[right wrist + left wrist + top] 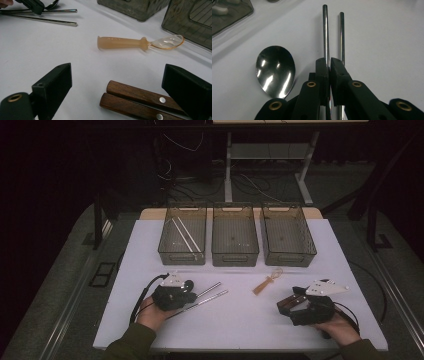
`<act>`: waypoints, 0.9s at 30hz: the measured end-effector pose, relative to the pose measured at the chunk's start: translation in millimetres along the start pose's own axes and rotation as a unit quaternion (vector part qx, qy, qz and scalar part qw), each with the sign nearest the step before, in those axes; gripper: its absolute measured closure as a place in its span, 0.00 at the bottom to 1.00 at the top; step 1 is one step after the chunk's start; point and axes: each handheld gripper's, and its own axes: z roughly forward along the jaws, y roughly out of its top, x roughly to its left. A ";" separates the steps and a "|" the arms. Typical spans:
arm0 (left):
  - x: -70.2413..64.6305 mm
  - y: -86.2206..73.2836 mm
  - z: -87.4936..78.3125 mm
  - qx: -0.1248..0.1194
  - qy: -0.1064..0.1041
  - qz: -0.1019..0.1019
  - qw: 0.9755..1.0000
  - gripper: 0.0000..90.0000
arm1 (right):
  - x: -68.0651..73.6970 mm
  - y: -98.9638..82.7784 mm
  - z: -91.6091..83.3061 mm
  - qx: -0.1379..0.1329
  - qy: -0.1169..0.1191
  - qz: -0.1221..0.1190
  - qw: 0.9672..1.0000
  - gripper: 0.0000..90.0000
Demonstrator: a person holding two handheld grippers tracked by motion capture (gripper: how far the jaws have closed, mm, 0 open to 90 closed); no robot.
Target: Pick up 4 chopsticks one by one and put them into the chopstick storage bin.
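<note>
Left gripper point(329, 62): its jaws are squeezed together on one metal chopstick point(326, 32).
Other chopstick point(341, 35): it lies just beside the first one, outside the jaws, on the white table point(387, 37).
Metal spoon point(275, 71): the left gripper view shows its shiny bowl lying close to the jaws.
Right gripper point(120, 85): its jaws stand wide apart with two wooden handles point(140, 100) lying between them, not pinched.
Small orange spoon point(135, 42): it lies on the table past the right gripper.
Three bins point(235, 236): the high view shows them in a row at the far side; the left bin holds pale sticks point(186, 235).
</note>
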 end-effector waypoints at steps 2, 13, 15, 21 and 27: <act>0.4 1.4 -0.7 0.000 0.000 -0.003 1.000 0.95 | 0.1 0.0 0.2 0.000 0.000 0.000 1.000 0.11; -0.1 14.1 -2.9 0.009 0.004 -0.016 1.000 0.95 | 0.3 -0.2 1.1 0.000 0.001 -0.001 1.000 0.11; 0.6 16.6 -3.8 0.007 0.004 -0.017 1.000 0.95 | 0.2 -0.2 1.3 0.001 0.002 0.000 1.000 0.11; 2.9 26.7 -7.0 0.002 0.009 -0.008 1.000 0.95 | -0.2 -0.2 1.1 0.001 0.001 0.001 1.000 0.11; 3.6 31.3 -12.8 -0.015 0.013 -0.016 1.000 0.95 | -0.8 -0.3 0.7 0.000 0.001 0.001 1.000 0.11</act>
